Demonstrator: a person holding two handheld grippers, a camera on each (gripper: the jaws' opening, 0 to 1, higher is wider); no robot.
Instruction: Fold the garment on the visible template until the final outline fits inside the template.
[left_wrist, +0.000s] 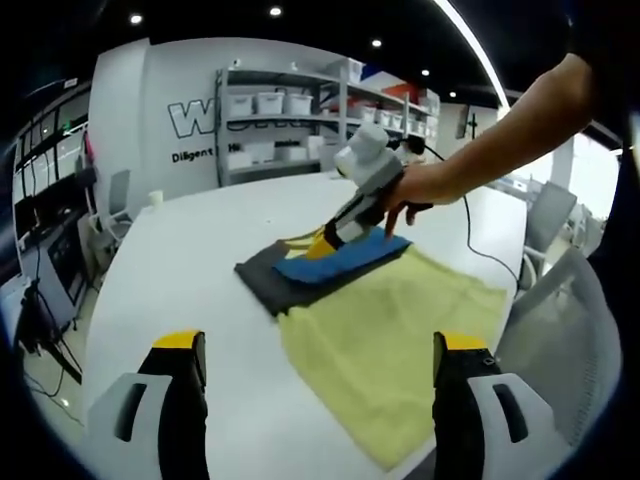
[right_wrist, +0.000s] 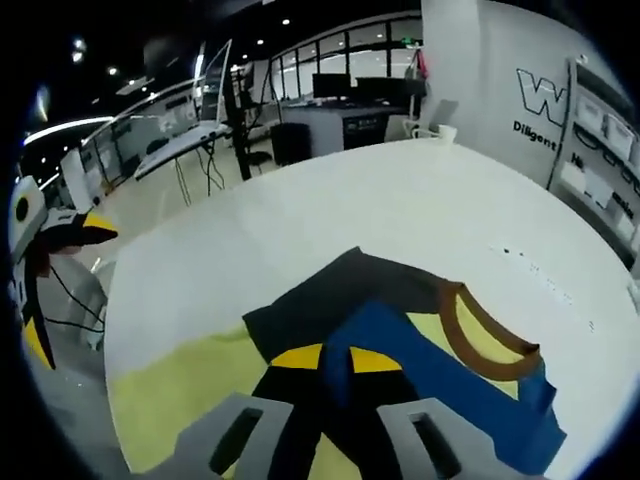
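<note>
Blue-grey garment (right_wrist: 400, 330), brown collar | yellow cloth template (left_wrist: 390, 330) | white table (left_wrist: 180, 270)

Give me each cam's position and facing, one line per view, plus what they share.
Left gripper view: rides the left gripper, held back above the table with jaws open, facing the garment, the yellow template and shelves; a person's hand holds the right gripper.
Right gripper view: rides the right gripper, low over the garment, jaws closed on blue fabric, facing the office.
Shared: garment, template, table.
</note>
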